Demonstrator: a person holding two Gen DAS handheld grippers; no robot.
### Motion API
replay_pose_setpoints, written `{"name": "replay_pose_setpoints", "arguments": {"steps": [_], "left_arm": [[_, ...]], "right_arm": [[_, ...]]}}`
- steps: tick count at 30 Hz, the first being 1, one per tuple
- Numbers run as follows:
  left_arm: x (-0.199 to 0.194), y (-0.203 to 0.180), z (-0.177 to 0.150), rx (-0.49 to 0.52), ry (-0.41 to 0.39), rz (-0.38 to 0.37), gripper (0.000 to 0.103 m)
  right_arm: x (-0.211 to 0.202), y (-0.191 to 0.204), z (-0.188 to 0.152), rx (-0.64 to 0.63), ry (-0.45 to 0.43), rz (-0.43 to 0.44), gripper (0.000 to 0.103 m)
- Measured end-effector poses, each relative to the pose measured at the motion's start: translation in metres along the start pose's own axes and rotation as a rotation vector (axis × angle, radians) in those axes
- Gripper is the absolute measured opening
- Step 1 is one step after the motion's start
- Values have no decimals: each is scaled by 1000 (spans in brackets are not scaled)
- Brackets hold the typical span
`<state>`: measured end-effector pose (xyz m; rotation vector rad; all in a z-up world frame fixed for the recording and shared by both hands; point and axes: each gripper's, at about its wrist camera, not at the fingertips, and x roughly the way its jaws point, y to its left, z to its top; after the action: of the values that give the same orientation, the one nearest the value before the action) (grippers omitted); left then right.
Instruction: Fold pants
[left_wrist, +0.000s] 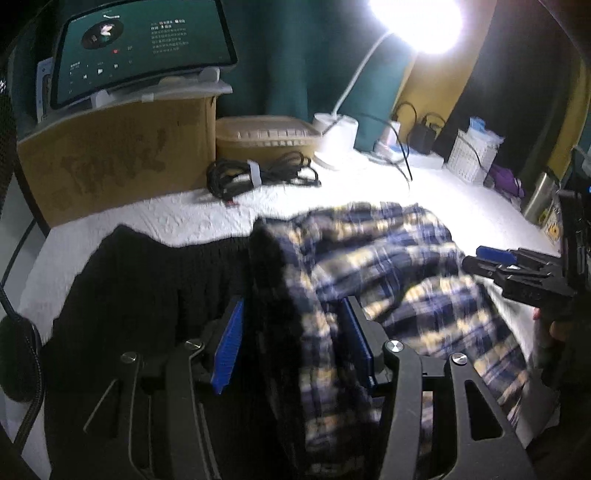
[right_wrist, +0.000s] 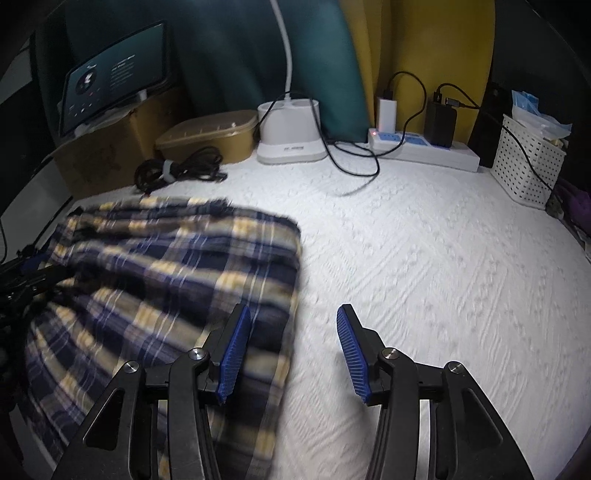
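The left gripper (left_wrist: 291, 347) has its jaws apart around the pants (left_wrist: 388, 266). The right gripper (right_wrist: 291, 354), at 3 o'clock, is apart too, nothing inside. Grab both edges evenly.

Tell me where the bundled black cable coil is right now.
The bundled black cable coil lies at the far left of the white textured bedcover, in front of the brown cardboard box and tan lidded container, beyond the plaid pants.

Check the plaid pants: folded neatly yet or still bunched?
Still bunched. The plaid pants lie in a rumpled heap on the white bedspread, cloth rising between the left claw's pads; no flat, squared fold shows.
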<state>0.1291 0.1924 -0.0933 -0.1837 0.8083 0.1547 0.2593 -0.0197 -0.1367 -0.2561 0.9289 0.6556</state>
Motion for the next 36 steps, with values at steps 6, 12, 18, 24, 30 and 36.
{"name": "replay_pose_setpoints", "arguments": {"steps": [6, 12, 18, 24, 30, 36], "left_arm": [[-6, -2, -16, 7, 5, 22, 53], [-15, -7, -32, 29, 7, 54, 53], [-30, -18, -44, 39, -4, 56, 53], [-46, -31, -56, 53, -23, 59, 53], [-67, -51, -60, 73, -55, 43, 53], [-77, -77, -60, 117, -82, 15, 53]], "right_arm": [[-8, 6, -25, -11, 21, -5, 51], [-17, 12, -45, -15, 28, -9, 51], [-30, 12, -63, -10, 22, -22, 56], [-50, 9, -81, -5, 8, -28, 60], [-70, -1, -99, 21, -12, -49, 66], [-95, -20, -120, 64, -34, -85, 66]]}}
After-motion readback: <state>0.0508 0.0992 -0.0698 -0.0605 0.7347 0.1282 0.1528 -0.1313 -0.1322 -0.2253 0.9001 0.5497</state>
